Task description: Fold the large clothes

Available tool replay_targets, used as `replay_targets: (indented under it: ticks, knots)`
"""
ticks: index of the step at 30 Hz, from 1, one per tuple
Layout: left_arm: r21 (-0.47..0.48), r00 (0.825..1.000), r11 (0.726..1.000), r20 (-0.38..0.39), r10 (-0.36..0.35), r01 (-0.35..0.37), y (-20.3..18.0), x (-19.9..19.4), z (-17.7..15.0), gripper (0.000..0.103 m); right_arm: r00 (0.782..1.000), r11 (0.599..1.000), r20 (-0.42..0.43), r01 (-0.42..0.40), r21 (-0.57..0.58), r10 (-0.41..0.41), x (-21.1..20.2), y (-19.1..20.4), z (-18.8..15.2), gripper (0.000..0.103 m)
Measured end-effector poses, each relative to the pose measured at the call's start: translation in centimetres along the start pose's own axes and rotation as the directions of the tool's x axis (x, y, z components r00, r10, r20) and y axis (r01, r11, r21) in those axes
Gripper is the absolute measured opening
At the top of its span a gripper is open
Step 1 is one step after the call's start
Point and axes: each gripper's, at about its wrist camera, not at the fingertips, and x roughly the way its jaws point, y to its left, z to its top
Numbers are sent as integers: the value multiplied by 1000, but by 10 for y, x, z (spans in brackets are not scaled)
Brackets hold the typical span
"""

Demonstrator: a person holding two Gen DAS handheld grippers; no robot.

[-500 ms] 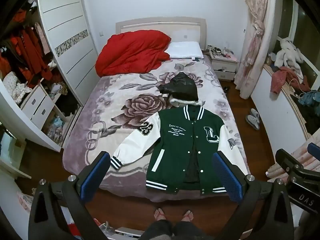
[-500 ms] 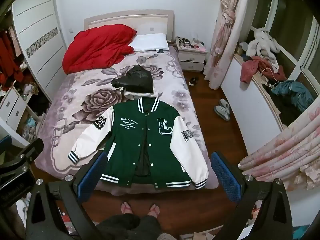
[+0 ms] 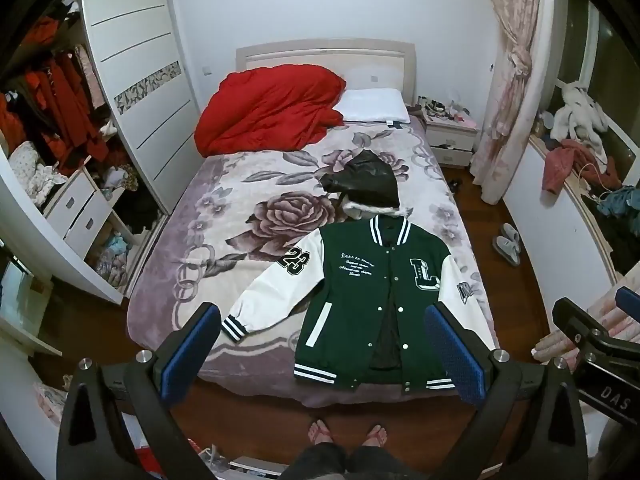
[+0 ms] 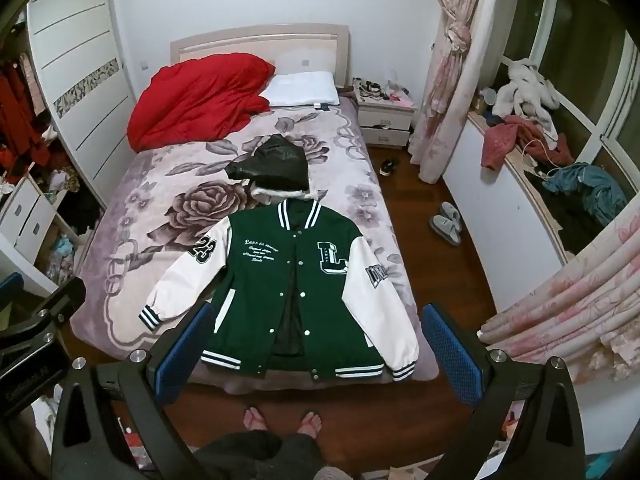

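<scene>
A green varsity jacket (image 3: 372,288) with white sleeves lies flat, front up, at the foot of the bed (image 3: 224,216); it also shows in the right wrist view (image 4: 296,276). Its left sleeve spreads out, its right sleeve lies along the body. My left gripper (image 3: 320,344) is open and empty, held high above the bed's foot end. My right gripper (image 4: 316,344) is open and empty, also well above the jacket. Neither touches the cloth.
A black garment (image 3: 368,184) lies folded just beyond the jacket's collar. A red duvet (image 3: 268,112) and white pillow (image 3: 376,106) sit at the headboard. A wardrobe (image 3: 136,92) stands left, a nightstand (image 4: 386,118) and cluttered ledge (image 4: 532,152) right. Slippers (image 4: 446,222) lie on the floor.
</scene>
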Motion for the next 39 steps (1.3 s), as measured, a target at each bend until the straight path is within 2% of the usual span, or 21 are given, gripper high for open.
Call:
replay_targets:
  ticks: [8, 13, 35, 39]
  knots:
    - [-9, 1000, 1000, 10, -7, 7, 4, 3, -6, 103, 1000, 1000, 4, 0, 1, 0, -3, 0, -1, 103]
    - [-6, 1000, 1000, 15, -10, 10, 0, 0, -3, 103, 1000, 1000, 9, 2, 0, -2, -21, 8, 22, 103]
    - [-11, 1000, 1000, 22, -15, 15, -4, -4, 2, 103, 1000, 1000, 16, 0, -2, 0, -19, 6, 15, 103]
    - [-10, 1000, 1000, 21, -16, 17, -2, -3, 4, 103, 1000, 1000, 19, -3, -2, 3, -25, 4, 22, 103]
